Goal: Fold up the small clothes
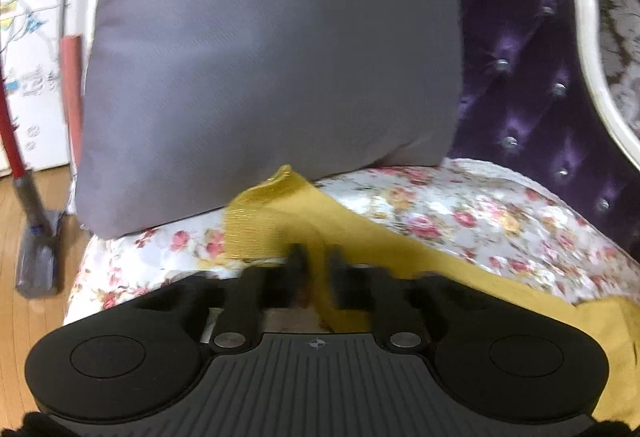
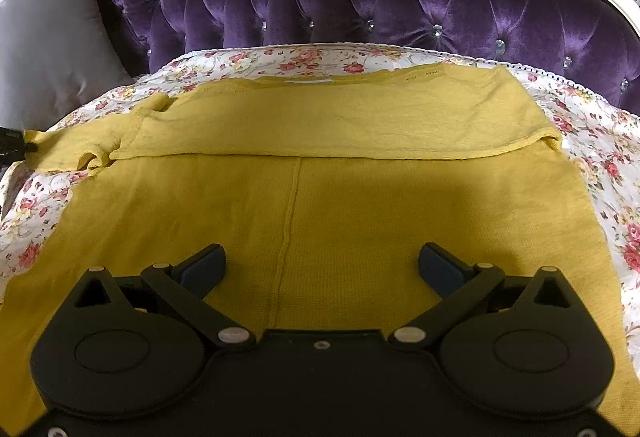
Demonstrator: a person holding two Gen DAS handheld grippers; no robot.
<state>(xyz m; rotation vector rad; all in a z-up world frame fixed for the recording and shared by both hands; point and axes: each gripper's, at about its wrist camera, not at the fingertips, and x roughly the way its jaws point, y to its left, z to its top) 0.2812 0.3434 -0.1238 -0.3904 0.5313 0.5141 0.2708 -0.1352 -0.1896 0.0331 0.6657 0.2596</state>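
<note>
A mustard-yellow knit sweater [image 2: 340, 197] lies spread on the floral-covered seat [image 2: 36, 205], its far part folded toward me in a flat band [image 2: 340, 117]. Its left sleeve [image 2: 80, 149] stretches out to the left. In the left wrist view my left gripper [image 1: 319, 264] is shut on the yellow sleeve [image 1: 272, 221], with cloth pinched between the black fingers [image 1: 298, 261]. The ribbed cuff sticks up just beyond them. My right gripper [image 2: 322, 257] hovers open over the near middle of the sweater, astride its centre seam, with nothing between its pads [image 2: 208, 265].
A grey cushion [image 1: 272, 57] leans at the sofa's left end, just behind the sleeve. The purple tufted backrest [image 2: 400, 9] with a cream frame runs along the far side. Beyond the sofa's left end are a wooden floor [image 1: 32, 205] and a red-handled mop [image 1: 36, 249].
</note>
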